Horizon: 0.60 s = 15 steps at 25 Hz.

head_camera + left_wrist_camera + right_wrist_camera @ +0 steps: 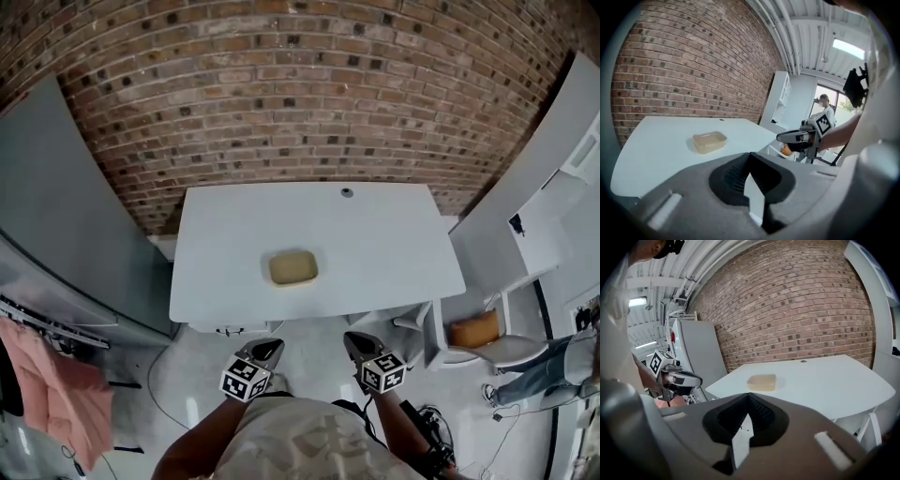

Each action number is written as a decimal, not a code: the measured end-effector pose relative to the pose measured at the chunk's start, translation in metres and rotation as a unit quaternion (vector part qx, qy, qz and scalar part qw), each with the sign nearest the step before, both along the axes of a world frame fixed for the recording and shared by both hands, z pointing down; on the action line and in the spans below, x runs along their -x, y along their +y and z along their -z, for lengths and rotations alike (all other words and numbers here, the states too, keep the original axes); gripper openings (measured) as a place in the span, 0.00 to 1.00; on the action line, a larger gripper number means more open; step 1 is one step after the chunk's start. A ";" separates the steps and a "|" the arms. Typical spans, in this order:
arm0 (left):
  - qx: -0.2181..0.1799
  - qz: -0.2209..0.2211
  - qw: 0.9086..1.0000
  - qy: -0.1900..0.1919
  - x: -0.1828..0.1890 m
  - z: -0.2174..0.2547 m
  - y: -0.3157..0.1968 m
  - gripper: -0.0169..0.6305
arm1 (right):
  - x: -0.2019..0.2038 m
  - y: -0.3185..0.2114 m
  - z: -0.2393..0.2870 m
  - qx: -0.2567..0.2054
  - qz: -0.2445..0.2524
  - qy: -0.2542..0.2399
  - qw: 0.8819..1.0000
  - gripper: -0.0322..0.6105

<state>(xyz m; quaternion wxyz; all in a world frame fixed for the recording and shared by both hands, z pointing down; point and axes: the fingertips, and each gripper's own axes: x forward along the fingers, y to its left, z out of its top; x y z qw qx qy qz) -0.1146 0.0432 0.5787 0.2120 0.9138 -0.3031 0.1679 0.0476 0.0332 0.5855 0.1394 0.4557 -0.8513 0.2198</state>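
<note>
A shallow, translucent yellowish container (293, 268) sits alone on the white table (394, 244), a little left of its middle near the front edge. It also shows as the container (709, 141) in the left gripper view and the container (762, 382) in the right gripper view. I hold both grippers close to my body, short of the table's front edge. The left gripper (266, 352) and the right gripper (357, 344) are both shut and hold nothing. Each sees the other: the right gripper (796, 137) and the left gripper (683, 379).
A brick wall (281, 94) runs behind the table. A grey panel (66, 234) stands at the left with pink cloth (61, 389) below it. White shelving (469, 328) with an orange object is at the right, and a person's legs (539, 370) beyond it. A small round grommet (347, 192) marks the table's far edge.
</note>
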 end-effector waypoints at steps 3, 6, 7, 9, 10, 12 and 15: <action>0.000 -0.006 1.000 0.002 0.008 -0.001 -0.016 0.03 | 0.004 -0.018 0.006 -0.004 -0.013 0.005 1.000 0.06; -0.003 -0.012 1.000 0.008 0.012 0.000 -0.032 0.03 | 0.007 -0.031 0.011 -0.008 -0.016 0.014 1.000 0.06; -0.004 -0.013 1.000 0.009 0.014 0.000 -0.036 0.03 | 0.009 -0.035 0.011 -0.009 -0.015 0.017 1.000 0.06; -0.005 -0.016 1.000 0.010 0.017 -0.001 -0.041 0.03 | 0.013 -0.041 0.012 -0.010 -0.016 0.021 1.000 0.06; -0.006 -0.017 1.000 0.010 0.019 -0.001 -0.044 0.03 | 0.015 -0.043 0.012 -0.011 -0.018 0.022 1.000 0.06; -0.007 -0.019 1.000 0.009 0.021 -0.001 -0.049 0.03 | 0.017 -0.049 0.014 -0.013 -0.019 0.022 0.999 0.06; -0.009 -0.019 1.000 0.008 0.022 -0.001 -0.056 0.03 | 0.019 -0.054 0.013 -0.014 -0.019 0.021 0.999 0.06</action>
